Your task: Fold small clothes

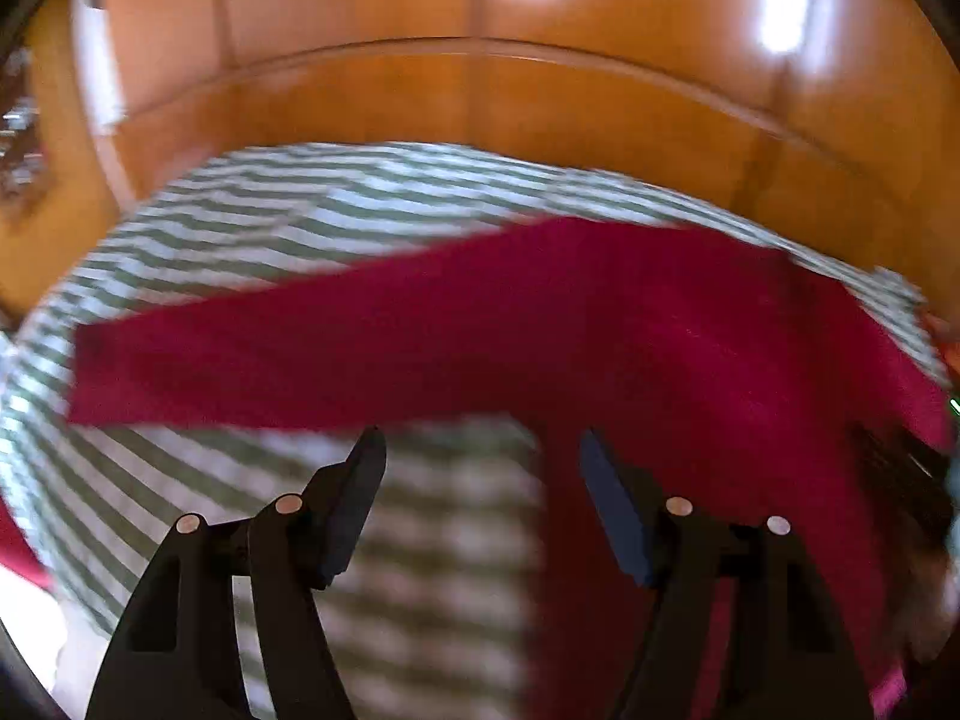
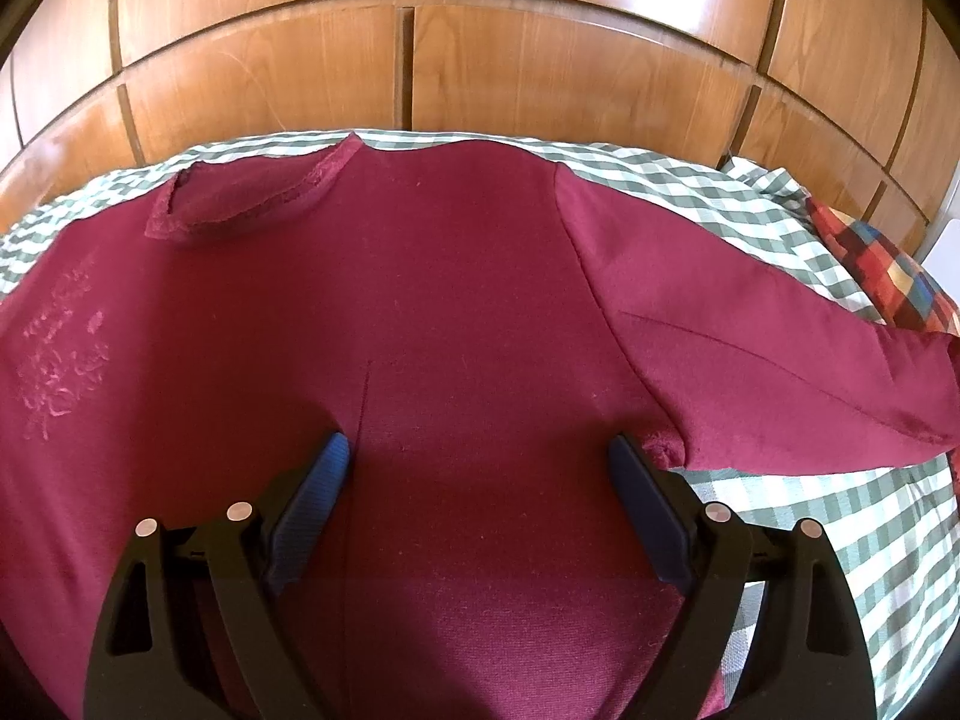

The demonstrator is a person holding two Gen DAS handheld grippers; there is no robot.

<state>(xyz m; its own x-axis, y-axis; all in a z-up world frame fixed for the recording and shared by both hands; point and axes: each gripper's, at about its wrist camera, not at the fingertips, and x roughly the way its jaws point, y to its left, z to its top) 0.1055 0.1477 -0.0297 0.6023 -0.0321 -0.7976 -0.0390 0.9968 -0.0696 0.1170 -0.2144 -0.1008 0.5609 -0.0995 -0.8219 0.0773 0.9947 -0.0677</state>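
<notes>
With both the left gripper (image 1: 483,450) and right gripper (image 2: 480,456) hovering jaws spread and empty, the maroon top's (image 2: 456,312) sleeve (image 2: 750,348) at three o'clock risks bunching if one layer gets pinched.

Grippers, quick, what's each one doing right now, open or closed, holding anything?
Left gripper: open, holding nothing, above the maroon shirt.
Right gripper: open, holding nothing, over the shirt's body.

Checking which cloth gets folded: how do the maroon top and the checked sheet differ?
The top is plain maroon; the sheet is green-and-white checked. The top lies on the sheet, which spreads out past its edges. The top has a neckline and sleeve; the sheet shows none. Both lie fairly flat.
</notes>
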